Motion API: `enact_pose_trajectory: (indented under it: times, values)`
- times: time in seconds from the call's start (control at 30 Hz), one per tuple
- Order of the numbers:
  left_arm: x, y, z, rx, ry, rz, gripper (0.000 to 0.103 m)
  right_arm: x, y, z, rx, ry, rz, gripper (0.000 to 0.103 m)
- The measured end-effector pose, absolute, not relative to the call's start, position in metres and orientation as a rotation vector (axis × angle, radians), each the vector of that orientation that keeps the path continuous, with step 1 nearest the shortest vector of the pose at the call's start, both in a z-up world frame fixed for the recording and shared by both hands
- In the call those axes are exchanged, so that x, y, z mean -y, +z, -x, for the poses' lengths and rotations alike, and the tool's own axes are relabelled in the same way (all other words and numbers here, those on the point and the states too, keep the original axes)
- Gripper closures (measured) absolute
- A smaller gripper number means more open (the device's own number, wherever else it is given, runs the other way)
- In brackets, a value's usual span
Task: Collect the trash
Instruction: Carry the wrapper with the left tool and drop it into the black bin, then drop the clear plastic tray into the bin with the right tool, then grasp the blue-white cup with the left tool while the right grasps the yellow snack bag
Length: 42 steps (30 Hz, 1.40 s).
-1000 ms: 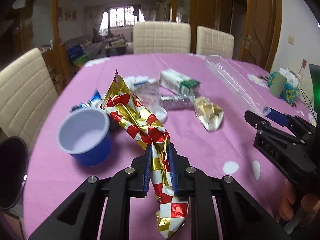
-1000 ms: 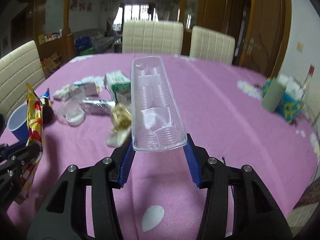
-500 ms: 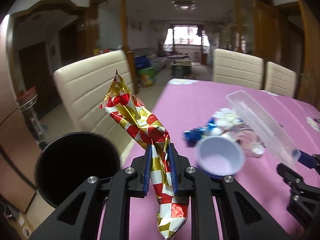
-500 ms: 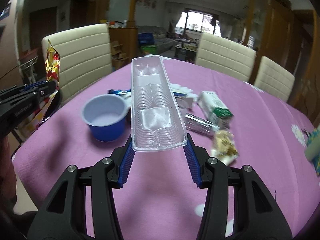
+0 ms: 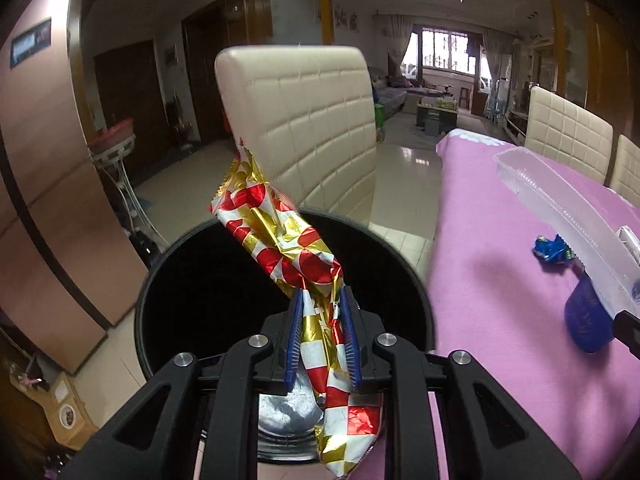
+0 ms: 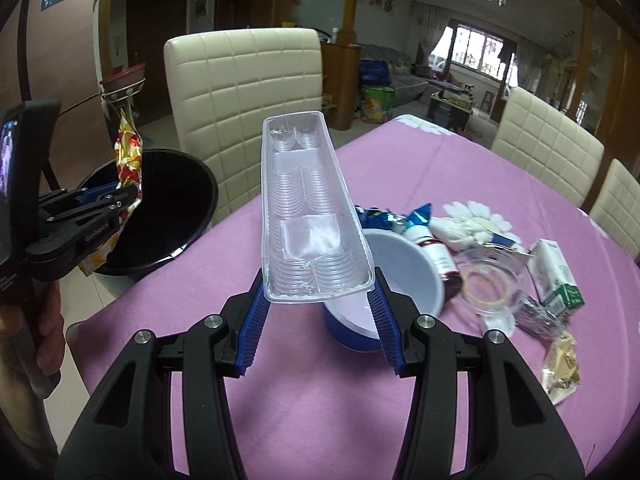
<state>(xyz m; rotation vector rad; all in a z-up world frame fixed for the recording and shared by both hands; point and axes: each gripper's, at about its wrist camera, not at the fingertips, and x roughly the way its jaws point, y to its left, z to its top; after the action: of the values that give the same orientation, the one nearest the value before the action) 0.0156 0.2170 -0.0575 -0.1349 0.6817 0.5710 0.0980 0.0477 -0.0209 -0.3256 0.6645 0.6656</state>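
Over the black bin (image 5: 224, 292), the left gripper (image 5: 320, 332) has just been easing its jaws around the red-and-gold wrapper (image 5: 280, 236), which hasn't dropped. Further right, the right gripper (image 6: 318, 320) clamps the clear plastic tray (image 6: 304, 200); much litter remains on the tabletop (image 6: 400, 420).
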Motion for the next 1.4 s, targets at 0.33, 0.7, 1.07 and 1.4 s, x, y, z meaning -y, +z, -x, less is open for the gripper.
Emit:
enact_pose_trajectory:
  times: [0.33,0.7,1.07,1.4]
  values:
    - [-0.225,-0.052,0.008,-0.605,0.666,0.111,0.016,-0.072,-0.022,-0.087,-0.664,0.720,0.382,0.052]
    - [-0.244,-0.049,0.041,-0.602,0.686,0.100,0.016,-0.130,-0.030,-0.071,-0.710,0.928,0.440,0.050]
    - [-0.240,-0.053,0.041,-0.615,0.652,0.115,0.016,-0.131,-0.023,-0.081,-0.708,0.959,0.361,0.032]
    - [-0.190,-0.051,0.008,-0.639,0.483,0.087,0.016,-0.056,-0.026,-0.100,-0.698,0.702,0.334,0.039]
